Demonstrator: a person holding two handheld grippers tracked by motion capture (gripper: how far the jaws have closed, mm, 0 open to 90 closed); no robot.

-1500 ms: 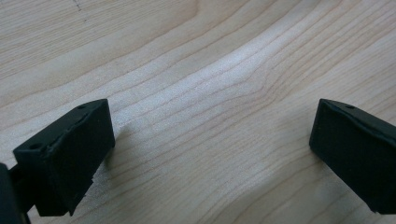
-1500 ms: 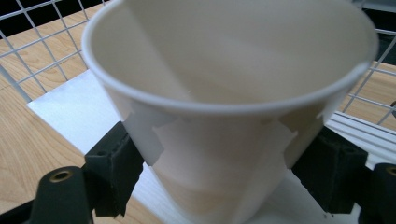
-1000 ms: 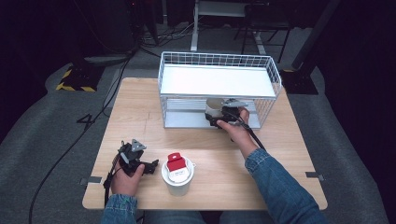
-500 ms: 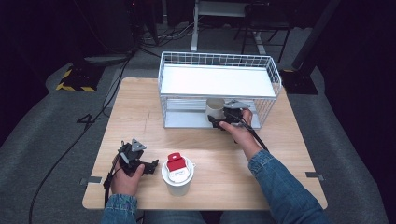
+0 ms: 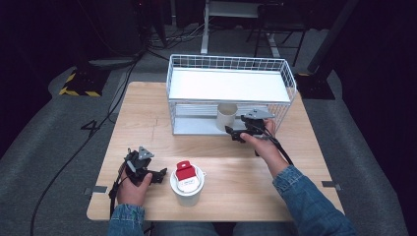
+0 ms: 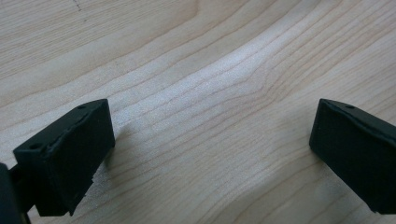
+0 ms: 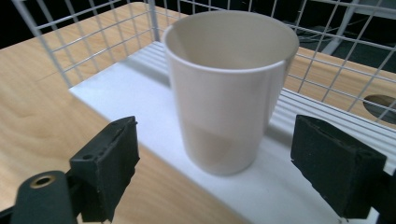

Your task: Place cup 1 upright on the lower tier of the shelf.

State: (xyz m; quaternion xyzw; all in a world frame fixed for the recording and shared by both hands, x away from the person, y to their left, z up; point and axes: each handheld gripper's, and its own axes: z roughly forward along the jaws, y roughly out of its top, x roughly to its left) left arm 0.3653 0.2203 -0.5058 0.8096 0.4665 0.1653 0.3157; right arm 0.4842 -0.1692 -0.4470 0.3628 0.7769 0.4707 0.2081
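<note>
My right gripper (image 7: 215, 172) stands wide open and empty before the white cup (image 7: 229, 88) on the rack's lower shelf (image 7: 140, 88), my left gripper (image 6: 210, 154) open over table, so I probably risk tipping the cup.

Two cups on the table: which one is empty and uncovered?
The plain cream cup on the wire rack's lower shelf, before the right gripper. The front cup near the left gripper has a red-tabbed lid.
</note>
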